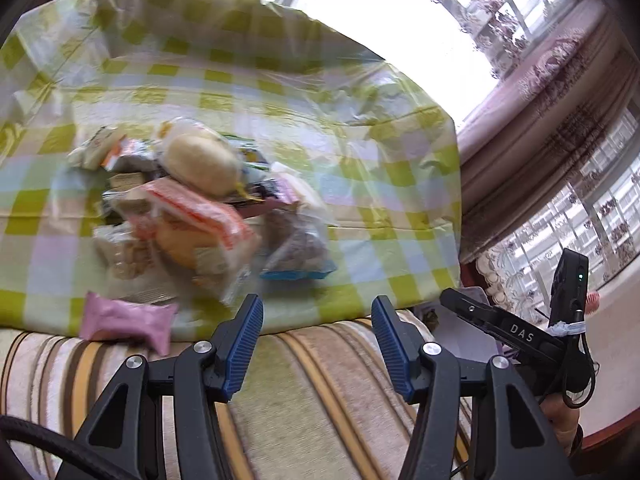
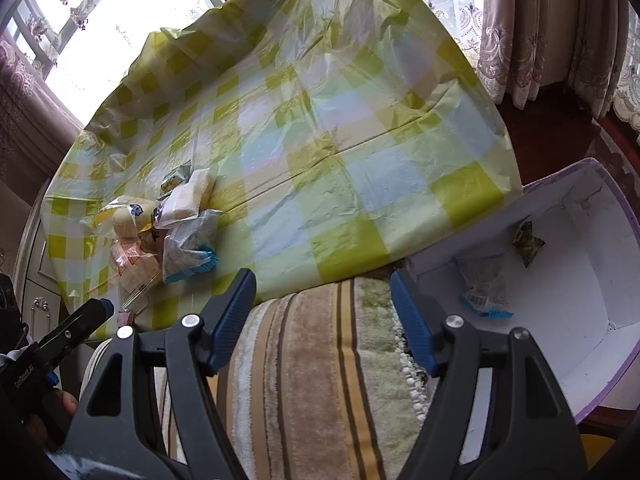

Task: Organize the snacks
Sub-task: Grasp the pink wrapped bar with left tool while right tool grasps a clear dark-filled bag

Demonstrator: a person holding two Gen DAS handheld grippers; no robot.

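A heap of wrapped snacks point(image 1: 200, 204) lies on the green checked tablecloth point(image 1: 280, 92), blurred in the left wrist view; the same heap point(image 2: 160, 232) shows at the left of the right wrist view. A pink packet point(image 1: 126, 322) rests at the cloth's near edge. My left gripper point(image 1: 318, 344) hovers open over the striped cushion point(image 1: 320, 400), just short of the heap, nothing between its fingers. My right gripper point(image 2: 324, 316) is open and empty above the same cushion point(image 2: 312, 380). A white box with a purple rim point(image 2: 600, 320) at the right holds a clear blue-edged snack bag point(image 2: 484, 284) and a small green packet point(image 2: 528, 244).
The other handheld gripper point(image 1: 516, 332) shows at the right of the left wrist view, and its counterpart point(image 2: 64, 340) at the lower left of the right wrist view. Curtains point(image 1: 560, 120) and bright windows stand behind the table. A dark wooden ledge point(image 2: 560, 136) lies beyond the box.
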